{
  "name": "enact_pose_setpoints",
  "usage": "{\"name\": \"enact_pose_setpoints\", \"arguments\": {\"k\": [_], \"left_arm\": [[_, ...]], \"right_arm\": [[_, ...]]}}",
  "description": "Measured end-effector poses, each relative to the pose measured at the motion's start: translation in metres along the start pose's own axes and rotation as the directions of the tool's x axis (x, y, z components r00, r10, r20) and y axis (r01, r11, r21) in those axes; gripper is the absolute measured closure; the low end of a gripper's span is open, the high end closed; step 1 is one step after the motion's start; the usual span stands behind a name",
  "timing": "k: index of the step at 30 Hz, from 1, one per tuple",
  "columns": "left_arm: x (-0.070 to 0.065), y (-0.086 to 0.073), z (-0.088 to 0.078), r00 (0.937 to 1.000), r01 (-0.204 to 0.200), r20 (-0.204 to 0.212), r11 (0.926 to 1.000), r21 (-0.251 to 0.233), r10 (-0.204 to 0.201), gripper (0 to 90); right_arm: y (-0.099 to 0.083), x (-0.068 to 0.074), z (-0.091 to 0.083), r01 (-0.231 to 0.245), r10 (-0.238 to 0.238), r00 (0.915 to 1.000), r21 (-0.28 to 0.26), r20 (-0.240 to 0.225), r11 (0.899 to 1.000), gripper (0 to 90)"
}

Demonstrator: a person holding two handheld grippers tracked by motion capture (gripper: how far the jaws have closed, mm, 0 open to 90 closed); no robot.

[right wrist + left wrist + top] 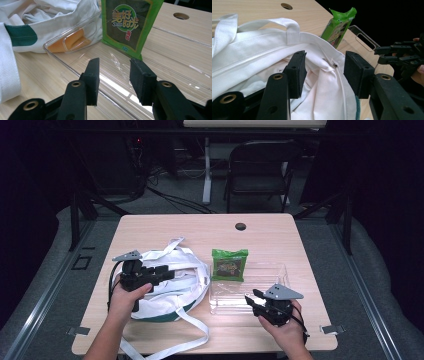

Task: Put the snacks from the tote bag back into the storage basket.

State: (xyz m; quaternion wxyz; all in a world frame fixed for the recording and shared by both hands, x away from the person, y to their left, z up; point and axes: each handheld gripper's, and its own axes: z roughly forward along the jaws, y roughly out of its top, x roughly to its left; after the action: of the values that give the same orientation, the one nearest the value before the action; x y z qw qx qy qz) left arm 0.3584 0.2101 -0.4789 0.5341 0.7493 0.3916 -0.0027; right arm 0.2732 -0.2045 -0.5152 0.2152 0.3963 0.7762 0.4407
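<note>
Left claw (324,75) parted over white bag (262,57), perhaps gripping cloth; right claw (113,80) parted, empty, at clear tray (175,75).

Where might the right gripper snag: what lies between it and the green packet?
Bare floor of the clear tray, seen in the right gripper view, between right gripper and green packet.

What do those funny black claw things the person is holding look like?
Each hand holds a black gripper, the left gripper and the right gripper. Each has two chunky black jaws with flat rectangular pads and brass-ringed holes. A grey three-cornered plate sits on top, and a black cable trails from the left gripper. The forearms are bare, no sleeves.
</note>
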Motion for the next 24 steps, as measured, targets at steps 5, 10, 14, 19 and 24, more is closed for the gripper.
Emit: {"name": "enact_pose_setpoints", "arguments": {"k": [5, 10, 14, 19, 24], "left_arm": [[0.0008, -0.0007, 0.0006, 1.0, 0.002, 0.0, 1.0, 0.003, -0.002, 52.3], [0.0018, -0.001, 0.0009, 1.0, 0.002, -0.003, 1.0, 0.008, -0.002, 52.3], [0.002, -0.0011, 0.0009, 1.0, 0.002, -0.002, 1.0, 0.006, -0.002, 52.3], [0.0024, -0.0011, 0.0006, 1.0, 0.005, -0.004, 1.0, 0.006, -0.005, 52.3], [0.0029, -0.0005, -0.0007, 1.0, 0.007, -0.006, 1.0, -0.001, -0.007, 52.3]], "right_arm": [[0.0, 0.0017, 0.0006, 0.006, -0.006, 1.0, -0.004, -0.002, 1.0, 60.1], [-0.0001, 0.0032, 0.0014, 0.009, -0.009, 0.9999, -0.008, -0.005, 1.0, 60.1], [-0.0002, 0.0037, 0.0017, 0.013, -0.013, 0.9999, -0.001, -0.005, 1.0, 60.0], [-0.0005, 0.0038, 0.0019, 0.018, -0.018, 0.9998, 0.001, -0.005, 1.0, 60.0], [-0.0005, 0.0037, 0.0017, 0.018, -0.018, 0.9998, 0.0, -0.003, 1.0, 60.0]]}}
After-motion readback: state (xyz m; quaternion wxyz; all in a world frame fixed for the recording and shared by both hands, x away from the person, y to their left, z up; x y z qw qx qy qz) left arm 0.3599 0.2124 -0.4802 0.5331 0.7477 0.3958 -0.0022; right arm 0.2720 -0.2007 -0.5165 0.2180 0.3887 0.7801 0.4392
